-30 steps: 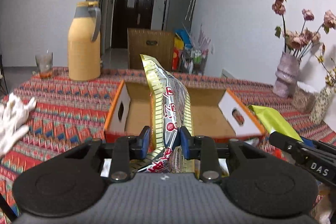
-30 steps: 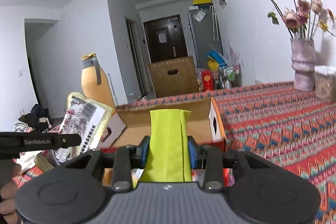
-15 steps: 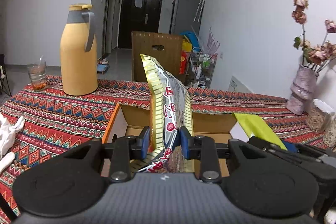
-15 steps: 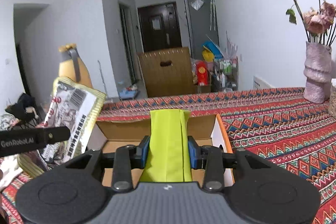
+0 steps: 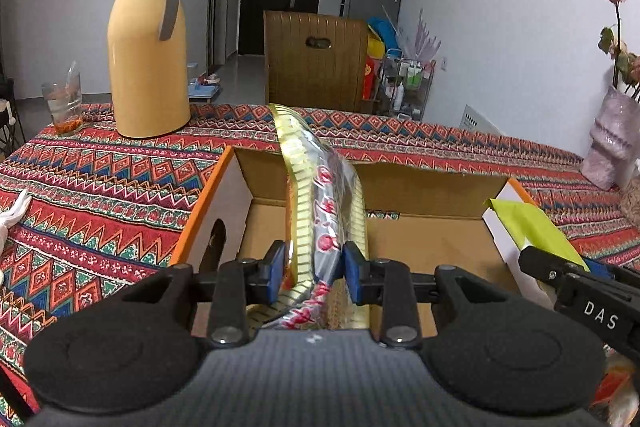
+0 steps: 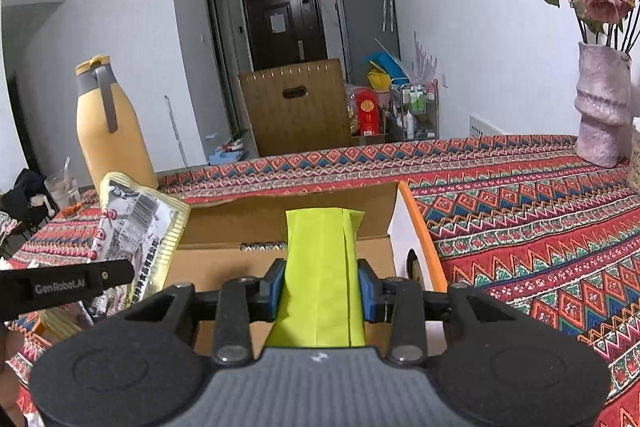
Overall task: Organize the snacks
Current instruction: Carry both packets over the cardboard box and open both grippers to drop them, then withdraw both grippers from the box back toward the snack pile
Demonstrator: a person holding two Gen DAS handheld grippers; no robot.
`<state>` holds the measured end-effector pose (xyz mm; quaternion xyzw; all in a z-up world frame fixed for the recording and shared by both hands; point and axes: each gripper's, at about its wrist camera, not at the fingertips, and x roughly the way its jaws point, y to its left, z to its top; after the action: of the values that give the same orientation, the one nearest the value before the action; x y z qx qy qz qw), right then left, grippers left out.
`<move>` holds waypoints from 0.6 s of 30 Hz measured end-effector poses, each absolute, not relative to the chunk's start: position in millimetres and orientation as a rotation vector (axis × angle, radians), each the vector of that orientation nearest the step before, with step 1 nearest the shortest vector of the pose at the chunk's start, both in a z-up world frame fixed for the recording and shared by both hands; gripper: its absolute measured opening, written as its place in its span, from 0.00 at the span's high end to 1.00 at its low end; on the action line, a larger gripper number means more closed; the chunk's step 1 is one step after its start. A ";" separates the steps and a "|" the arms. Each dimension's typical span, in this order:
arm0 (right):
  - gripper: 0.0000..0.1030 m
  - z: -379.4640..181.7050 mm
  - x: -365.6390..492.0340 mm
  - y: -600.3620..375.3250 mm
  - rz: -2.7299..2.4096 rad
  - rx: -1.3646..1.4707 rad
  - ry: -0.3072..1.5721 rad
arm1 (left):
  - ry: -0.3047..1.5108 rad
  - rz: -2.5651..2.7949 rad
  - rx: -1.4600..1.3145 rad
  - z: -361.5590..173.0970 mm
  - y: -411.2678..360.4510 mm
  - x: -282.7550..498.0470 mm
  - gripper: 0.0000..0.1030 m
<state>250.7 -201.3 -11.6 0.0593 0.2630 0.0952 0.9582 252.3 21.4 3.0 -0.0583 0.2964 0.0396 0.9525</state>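
Left gripper, blue pads either side of a silver-and-gold foil snack packet with red print, jaws opening, pads still touching the packet's sides. Packet standing on edge, long axis running straight ahead from the pads and rising, far end pointing up and away over the open brown cardboard box with orange edges. Box directly ahead of and below the left pads, hand-hole flap just left of them.

Right gripper clamped on a lime-green flat paper packet, pads pressing both long edges. Green packet's long axis straight ahead along the fingers, far end pointing toward the box's back wall, folded seam running lengthwise right of centre. Box beneath and ahead of the right pads too, white-and-orange side flap just right.

Foil packet left of the right gripper, barcode side facing it, tilted. Green packet right of the left gripper.

Patterned red woven tablecloth under the box. Tall yellow thermos jug with grey handle far ahead left, glass cup further left. Pale pink vase with dried roses far ahead right.
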 end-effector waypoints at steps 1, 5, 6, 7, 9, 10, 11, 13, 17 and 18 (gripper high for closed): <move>0.63 -11.6 249.7 -200.8 0.193 0.117 0.535 | 0.598 0.078 -0.118 3.0 21.1 251.3 0.63; 0.48 -10.0 245.9 -202.6 0.186 0.118 0.521 | 0.551 0.095 -0.113 7.3 19.9 242.8 0.19; 0.36 -9.0 244.5 -203.7 0.183 0.127 0.512 | 0.536 0.098 -0.109 8.7 19.7 239.9 0.14; 0.28 -7.9 242.5 -204.9 0.177 0.129 0.503 | 0.528 0.099 -0.108 10.6 18.3 237.6 0.12; 0.14 -6.0 239.1 -207.4 0.171 0.136 0.489 | 0.507 0.104 -0.109 13.7 18.4 232.2 0.00; 0.06 -5.0 237.9 -208.9 0.172 0.143 0.485 | 0.497 0.110 -0.106 15.0 19.3 231.0 0.00; 0.03 -4.1 236.4 -210.4 0.170 0.151 0.480 | 0.493 0.114 -0.100 16.1 19.2 229.3 0.00; 0.00 -2.4 234.0 -212.5 0.164 0.160 0.471 | 0.490 0.117 -0.098 18.0 18.3 227.3 0.00; 0.00 -0.8 232.3 -215.0 0.164 0.173 0.472 | 0.480 0.113 -0.098 20.8 18.1 224.1 0.00; 0.00 -0.8 232.3 -215.2 0.163 0.174 0.473 | 0.480 0.115 -0.097 21.2 18.4 224.0 0.00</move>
<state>232.3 -215.2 -0.8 0.0859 0.2335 0.0805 0.9652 224.0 18.4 21.2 -0.0480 0.2376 0.0570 0.9685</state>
